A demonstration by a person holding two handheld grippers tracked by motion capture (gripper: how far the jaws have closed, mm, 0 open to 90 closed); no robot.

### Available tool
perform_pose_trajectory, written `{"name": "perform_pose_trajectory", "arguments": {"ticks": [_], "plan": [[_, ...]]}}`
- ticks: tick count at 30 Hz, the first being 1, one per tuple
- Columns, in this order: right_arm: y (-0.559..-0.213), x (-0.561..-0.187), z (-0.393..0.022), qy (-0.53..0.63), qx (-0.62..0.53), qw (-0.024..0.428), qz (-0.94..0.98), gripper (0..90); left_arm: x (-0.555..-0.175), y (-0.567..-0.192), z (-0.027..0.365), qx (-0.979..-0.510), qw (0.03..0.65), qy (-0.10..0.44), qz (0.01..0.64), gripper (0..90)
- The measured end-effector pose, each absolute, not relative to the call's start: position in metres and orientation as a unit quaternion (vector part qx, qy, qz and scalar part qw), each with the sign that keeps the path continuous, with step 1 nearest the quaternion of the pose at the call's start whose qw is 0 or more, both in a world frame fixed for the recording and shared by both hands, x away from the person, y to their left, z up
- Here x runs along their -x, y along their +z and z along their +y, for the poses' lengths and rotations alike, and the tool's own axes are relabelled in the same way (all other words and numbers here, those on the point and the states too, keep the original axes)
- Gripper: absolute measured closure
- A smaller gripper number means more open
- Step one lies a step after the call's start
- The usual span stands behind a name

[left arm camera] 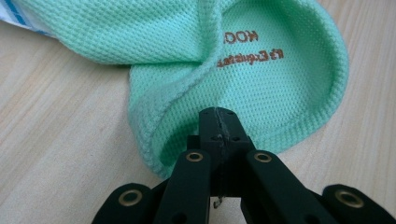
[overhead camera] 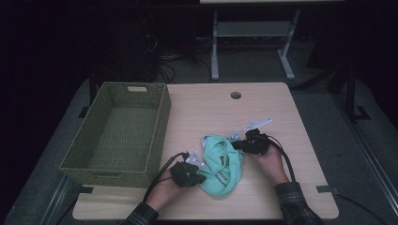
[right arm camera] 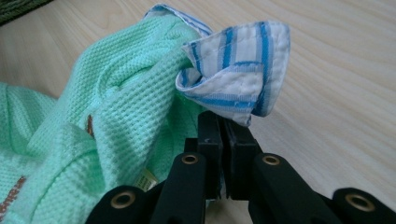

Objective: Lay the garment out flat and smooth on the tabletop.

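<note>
The table (overhead camera: 281, 122) carries a deep woven basket (overhead camera: 119, 133) along its left side, standing open-topped and near the work, which suggests it waits to take in the folded or gathered cloth. Right of it, toward the person's edge of the table, lies the mint-green waffle cloth (overhead camera: 220, 164), bunched into a loose loop with its printed lettering turned upward; it rests on the wood, just clear of the basket. A smaller blue-striped white cloth (right arm camera: 238, 74) sits against its far side, curled over the green one. The left gripper (overhead camera: 187, 172) holds the green cloth's near hem, jaws pressed together on the rolled edge, probably to anchor that end so the fabric can be drawn out or lifted evenly. The right gripper (overhead camera: 253, 143) meets the opposite side, jaws closed right at the spot where striped and green fabric meet; whether they pinch one layer or both I cannot tell. A white tag (overhead camera: 257, 124) lies on the table just beyond.
</note>
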State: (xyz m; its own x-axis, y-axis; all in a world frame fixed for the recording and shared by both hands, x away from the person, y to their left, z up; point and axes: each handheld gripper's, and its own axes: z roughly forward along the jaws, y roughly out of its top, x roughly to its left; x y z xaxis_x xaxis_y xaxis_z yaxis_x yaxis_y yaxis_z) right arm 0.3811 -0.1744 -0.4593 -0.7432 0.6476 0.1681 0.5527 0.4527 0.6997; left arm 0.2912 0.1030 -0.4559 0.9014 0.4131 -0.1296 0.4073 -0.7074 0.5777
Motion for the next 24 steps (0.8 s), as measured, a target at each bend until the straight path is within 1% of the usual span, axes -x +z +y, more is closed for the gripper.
{"name": "perform_pose_trajectory", "arguments": {"ticks": [9, 14, 24], "plan": [[-0.448, -0.378, -0.189, 0.402, -0.359, 0.103, 0.836, 87.0, -0.290, -0.457, 0.105, -0.917, 0.323, 0.000, 0.232, 89.7], [-0.443, -0.379, -0.196, 0.407, -0.362, 0.120, 0.830, 87.2, -0.290, -0.456, 0.107, -0.921, 0.315, 0.000, 0.227, 89.7], [-0.445, -0.369, -0.222, 0.385, -0.383, 0.153, 0.826, 87.2, -0.286, -0.456, 0.105, -0.923, 0.312, 0.013, 0.227, 89.8]]}}
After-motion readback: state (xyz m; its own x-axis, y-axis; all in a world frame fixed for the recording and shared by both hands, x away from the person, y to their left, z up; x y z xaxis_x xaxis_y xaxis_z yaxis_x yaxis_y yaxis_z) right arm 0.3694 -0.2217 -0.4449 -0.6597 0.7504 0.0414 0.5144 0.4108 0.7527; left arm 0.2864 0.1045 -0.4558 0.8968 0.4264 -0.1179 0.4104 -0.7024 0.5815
